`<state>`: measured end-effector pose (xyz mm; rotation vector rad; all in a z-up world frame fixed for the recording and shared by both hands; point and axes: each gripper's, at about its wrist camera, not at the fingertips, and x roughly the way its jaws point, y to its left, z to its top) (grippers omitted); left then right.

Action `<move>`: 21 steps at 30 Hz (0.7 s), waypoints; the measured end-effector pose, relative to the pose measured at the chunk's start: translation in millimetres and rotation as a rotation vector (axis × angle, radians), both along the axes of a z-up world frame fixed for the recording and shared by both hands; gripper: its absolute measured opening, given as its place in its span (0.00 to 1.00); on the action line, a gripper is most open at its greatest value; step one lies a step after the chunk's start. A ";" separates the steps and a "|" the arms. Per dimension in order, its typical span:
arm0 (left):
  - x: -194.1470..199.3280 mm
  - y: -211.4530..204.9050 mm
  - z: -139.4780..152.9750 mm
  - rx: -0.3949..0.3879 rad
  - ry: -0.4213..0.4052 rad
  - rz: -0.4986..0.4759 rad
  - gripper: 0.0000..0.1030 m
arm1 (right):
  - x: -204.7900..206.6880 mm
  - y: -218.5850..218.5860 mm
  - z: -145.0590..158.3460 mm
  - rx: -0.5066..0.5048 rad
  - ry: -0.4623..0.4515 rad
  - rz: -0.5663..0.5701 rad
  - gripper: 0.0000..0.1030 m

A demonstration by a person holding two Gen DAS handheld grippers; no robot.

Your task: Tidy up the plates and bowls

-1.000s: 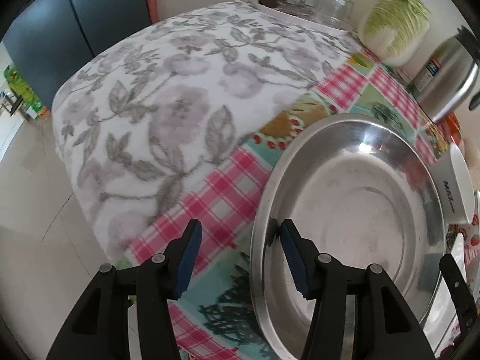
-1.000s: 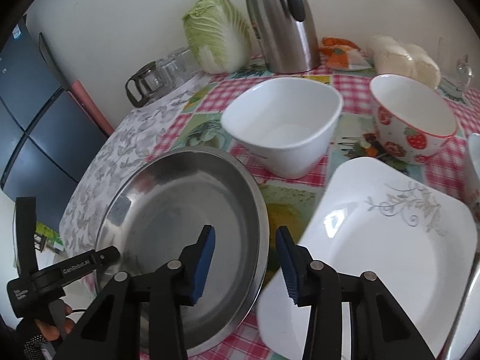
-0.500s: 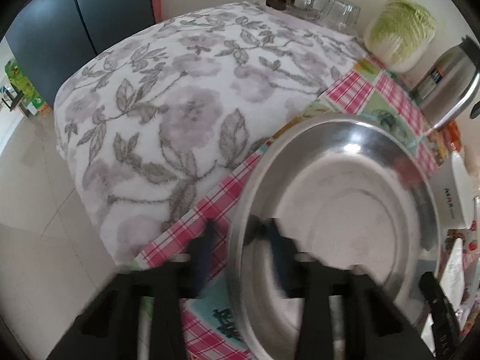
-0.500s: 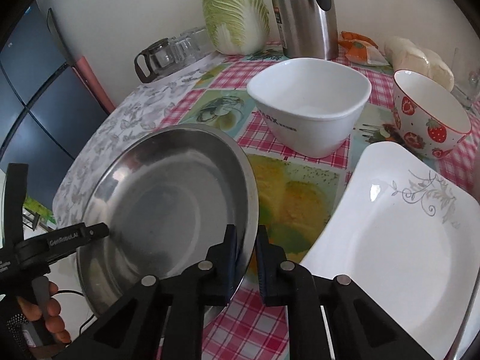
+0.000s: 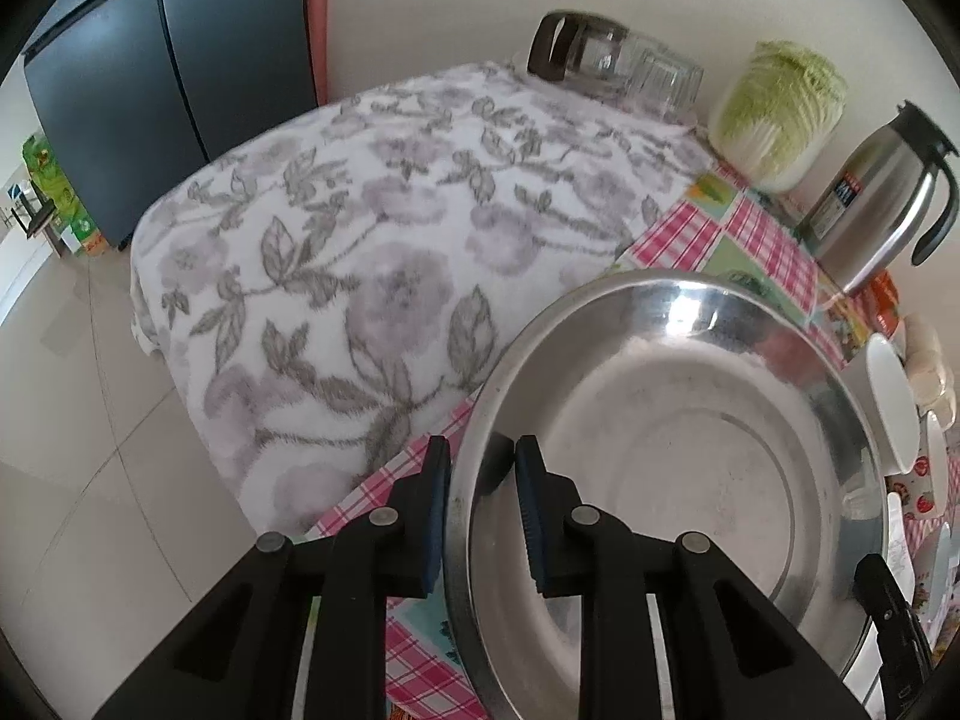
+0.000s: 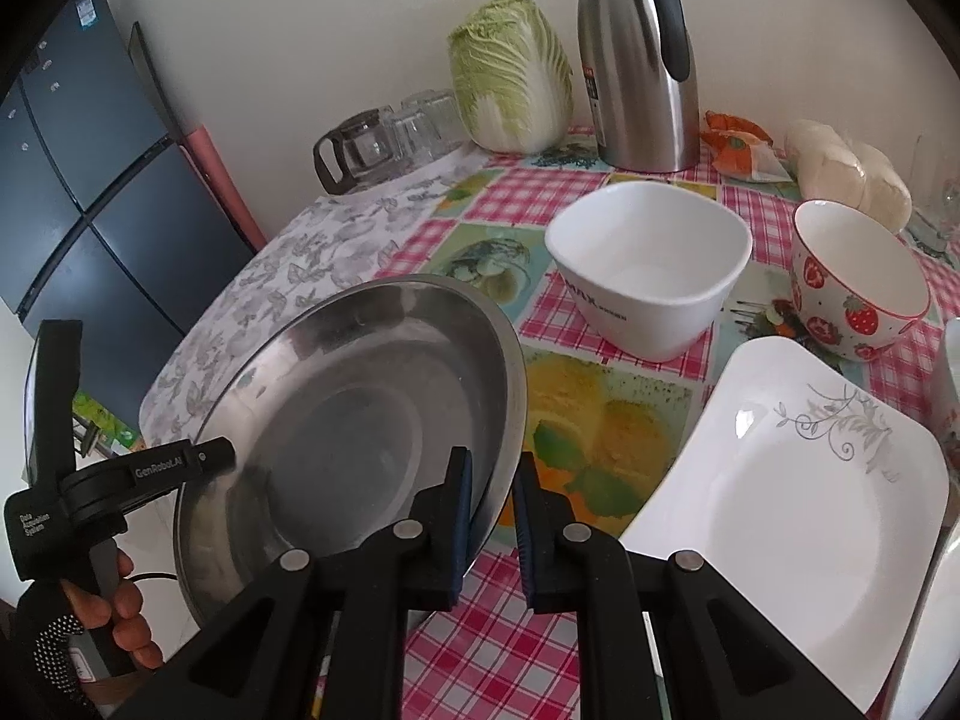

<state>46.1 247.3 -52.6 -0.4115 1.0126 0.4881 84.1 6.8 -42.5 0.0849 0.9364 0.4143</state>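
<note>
On the table I count one wide round stainless-steel basin (image 6: 336, 420), one square white ceramic bowl (image 6: 648, 264), one round strawberry-patterned bowl (image 6: 858, 282) and one square white plate with grey scrollwork (image 6: 798, 480). There is one pale green napa cabbage (image 6: 510, 72), one steel thermos jug (image 6: 636, 54) and one glass coffee pot (image 6: 360, 147).

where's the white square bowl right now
In the right wrist view the white square bowl stands on the checked tablecloth, upper middle, in front of the steel thermos jug, left of the strawberry-patterned bowl.
</note>
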 end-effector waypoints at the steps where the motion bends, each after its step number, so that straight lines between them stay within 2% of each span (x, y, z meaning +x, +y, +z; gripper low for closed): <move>1: -1.2 -1.9 3.9 0.005 -0.014 -0.001 0.22 | -0.9 -1.4 2.6 0.005 -0.004 0.000 0.14; 11: 0.4 -44.1 35.7 0.023 -0.129 -0.079 0.22 | -15.2 -38.7 26.1 0.016 -0.056 -0.052 0.14; 21: 8.4 -111.0 65.8 0.019 -0.175 -0.216 0.22 | -41.9 -106.4 52.6 0.037 -0.111 -0.160 0.15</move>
